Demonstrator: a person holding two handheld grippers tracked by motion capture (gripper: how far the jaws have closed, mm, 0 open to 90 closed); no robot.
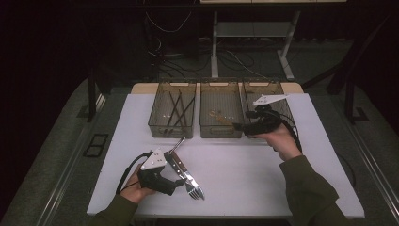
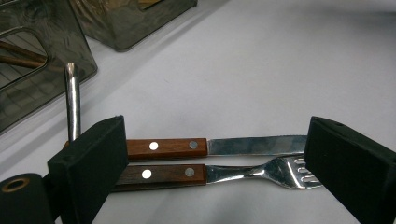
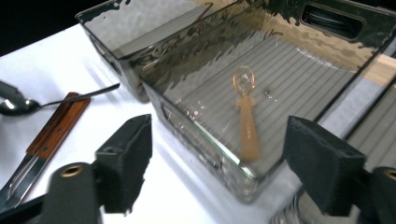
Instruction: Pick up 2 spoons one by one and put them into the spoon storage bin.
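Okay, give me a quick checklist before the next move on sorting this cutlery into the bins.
1. Left gripper open around cutlery: ok, fingers stand wide apart.
2. Knife and fork lie side by side on the table, both between the fingers: not ok for picking one.
3. Spoon free on the table: ok.
4. Right gripper empty and open: ok.
5. Wooden spoon resting inside the middle bin: ok.
6. Which bin suits the fork: cannot tell.

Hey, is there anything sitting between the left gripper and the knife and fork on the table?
Nothing visible. The left gripper has open jaws straddling the knife and fork, which lie side by side on the table.
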